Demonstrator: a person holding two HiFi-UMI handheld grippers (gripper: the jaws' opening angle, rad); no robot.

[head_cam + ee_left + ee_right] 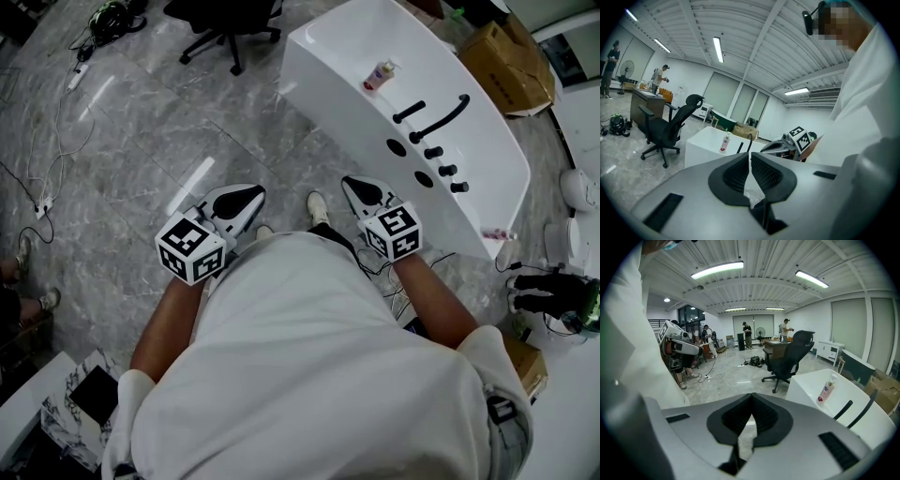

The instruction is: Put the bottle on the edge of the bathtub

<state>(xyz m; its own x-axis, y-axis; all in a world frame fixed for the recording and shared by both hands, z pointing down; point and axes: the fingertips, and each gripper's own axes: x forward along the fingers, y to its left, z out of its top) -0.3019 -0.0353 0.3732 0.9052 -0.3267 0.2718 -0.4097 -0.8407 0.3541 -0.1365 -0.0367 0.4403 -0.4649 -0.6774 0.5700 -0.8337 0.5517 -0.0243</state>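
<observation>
Look to the far end of the bathtub (314, 89) for the bottle (380, 75), upright there, on the rim or just inside, hard to tell. Expect light, stiff plastic with a smooth, likely slippery skin, so pinch the body below the cap. Held low before the waist, well short of it: left gripper (242, 199) and right gripper (359, 190), both clenched on nothing, tips toward the tub.

White bathtub (314, 70); pink-and-white bottle (380, 75); grey marbled floor (150, 131); black office chair (225, 19); brown cardboard box (511, 66); white shirt (319, 356).
</observation>
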